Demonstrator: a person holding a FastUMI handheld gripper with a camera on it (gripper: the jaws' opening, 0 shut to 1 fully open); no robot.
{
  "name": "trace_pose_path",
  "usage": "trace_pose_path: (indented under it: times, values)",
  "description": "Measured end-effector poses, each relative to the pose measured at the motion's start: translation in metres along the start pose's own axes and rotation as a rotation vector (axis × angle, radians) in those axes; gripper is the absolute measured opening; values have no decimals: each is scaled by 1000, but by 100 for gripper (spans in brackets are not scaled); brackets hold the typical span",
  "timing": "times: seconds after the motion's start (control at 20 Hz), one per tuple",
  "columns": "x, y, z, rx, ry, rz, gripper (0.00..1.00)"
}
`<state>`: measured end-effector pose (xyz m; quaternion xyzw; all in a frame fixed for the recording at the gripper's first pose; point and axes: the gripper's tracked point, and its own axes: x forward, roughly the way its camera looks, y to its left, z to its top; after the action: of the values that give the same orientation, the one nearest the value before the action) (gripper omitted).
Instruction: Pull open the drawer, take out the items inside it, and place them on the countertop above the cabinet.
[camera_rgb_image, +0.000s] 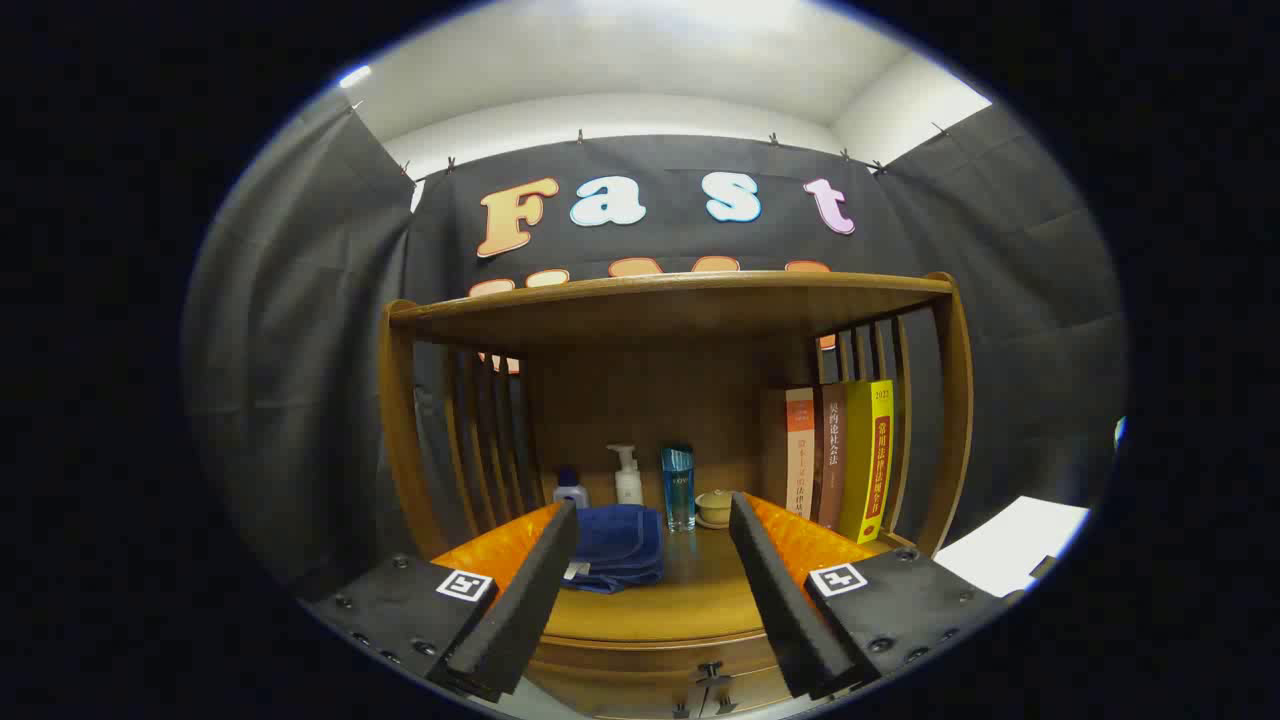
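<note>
Gripper view: the gripper (652, 530) is held up in front of a wooden cabinet (670, 300), its fingers spread wide with nothing between them but open air. They point into the open shelf space above the countertop (660, 600).

On the countertop, just ahead of the left finger (530, 590) and partly hidden by it, lies a folded blue cloth (615, 548). Beyond it, toward the back panel, stand a small bottle with a blue cap (571, 490), a white pump bottle (627, 476) and a tall blue bottle (678, 488), roughly in a row. Just right of the tall bottle sits a small yellowish cup (714, 506) on a saucer, close to the tip of the right finger (775, 590).

Against the slatted right side of the cabinet three books (840, 460) stand upright.

The drawer (660, 670) lies below the countertop edge, low between the fingers, and it looks closed. A dark metal pull (712, 676) hangs on its front. Whatever is inside cannot be seen.

Off to the right, outside the cabinet, a white sheet (1010, 545) lies flat.
</note>
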<state>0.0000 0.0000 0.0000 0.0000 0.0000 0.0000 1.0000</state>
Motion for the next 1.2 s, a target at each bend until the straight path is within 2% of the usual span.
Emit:
trace_pose_path:
  times: [0.75, 1.2]
  values:
    - [-4, -15, -3, -1, 5, -25, 99]
    - [-6, -23, -36, 1, 39, -38, 99]
